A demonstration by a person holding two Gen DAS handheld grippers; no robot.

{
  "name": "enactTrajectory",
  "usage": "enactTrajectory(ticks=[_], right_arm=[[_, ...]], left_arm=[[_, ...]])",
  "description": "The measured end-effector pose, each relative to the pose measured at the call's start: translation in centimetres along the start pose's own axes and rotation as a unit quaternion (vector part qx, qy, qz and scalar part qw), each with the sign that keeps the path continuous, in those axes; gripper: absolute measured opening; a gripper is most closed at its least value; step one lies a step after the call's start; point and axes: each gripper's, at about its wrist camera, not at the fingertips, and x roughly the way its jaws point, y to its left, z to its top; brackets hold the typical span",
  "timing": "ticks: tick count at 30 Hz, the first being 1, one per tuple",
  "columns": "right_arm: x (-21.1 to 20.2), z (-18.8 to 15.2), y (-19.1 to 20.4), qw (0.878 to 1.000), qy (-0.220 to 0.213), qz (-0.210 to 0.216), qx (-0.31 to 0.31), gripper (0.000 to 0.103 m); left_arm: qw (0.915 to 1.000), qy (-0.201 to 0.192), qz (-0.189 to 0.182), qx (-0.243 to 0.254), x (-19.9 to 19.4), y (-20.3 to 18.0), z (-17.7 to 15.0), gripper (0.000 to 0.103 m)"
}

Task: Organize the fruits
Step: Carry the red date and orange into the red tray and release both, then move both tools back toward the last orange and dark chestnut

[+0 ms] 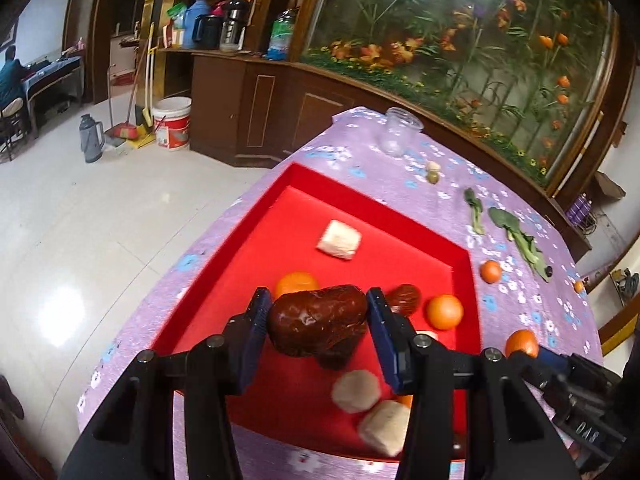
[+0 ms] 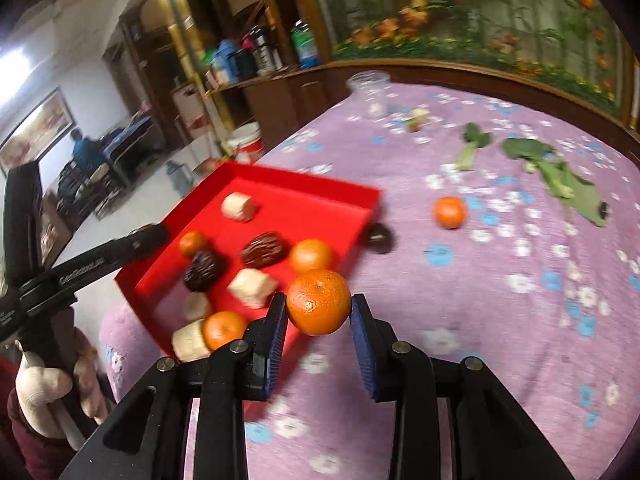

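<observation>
A: Left gripper (image 1: 318, 320) is clamped on a red date (image 1: 318, 326) above the red tray (image 1: 404, 216) — it should lower before releasing.

B: Right gripper (image 2: 319, 312) pinches a tangerine (image 2: 319, 301) beside the tray's near edge — shift left first.

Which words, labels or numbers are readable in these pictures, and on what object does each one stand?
"GeoSoooLar", roughly; blurred, on the left gripper's black arm.
White print lower on that arm: too blurred.
Characters like "SVO" on the right gripper's body: uncertain.
Labels on the shelf bottles and the bucket: too small.
</observation>
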Motion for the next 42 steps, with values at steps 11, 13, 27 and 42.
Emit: enactTrajectory(ticks=[11, 13, 27, 42], right_arm=[[4.3, -0.5, 2.8, 0.999, 0.039, 0.006, -0.030, 0.035], [4.5, -0.6, 2.9, 0.999, 0.035, 0.004, -0.027, 0.036], [3.0, -1.2, 3.2, 0.999, 0.022, 0.016, -0.019, 0.043], [-1.1, -2.4, 2.4, 1.000, -0.013, 0.017, -0.007, 0.050]], left_arm=[[0.9999, 0.008, 0.009, 0.005, 1.0, 0.6, -0.3, 0.048], [0.9998, 0.005, 0.017, 0.013, 0.8, 0.2, -0.2, 0.048], [0.9976, -0.016, 0.045, 0.050, -1.1, -2.7, -0.5, 0.070], [0.9924, -0.040, 0.065, 0.096, -4.4, -6.2, -1.7, 0.082]])
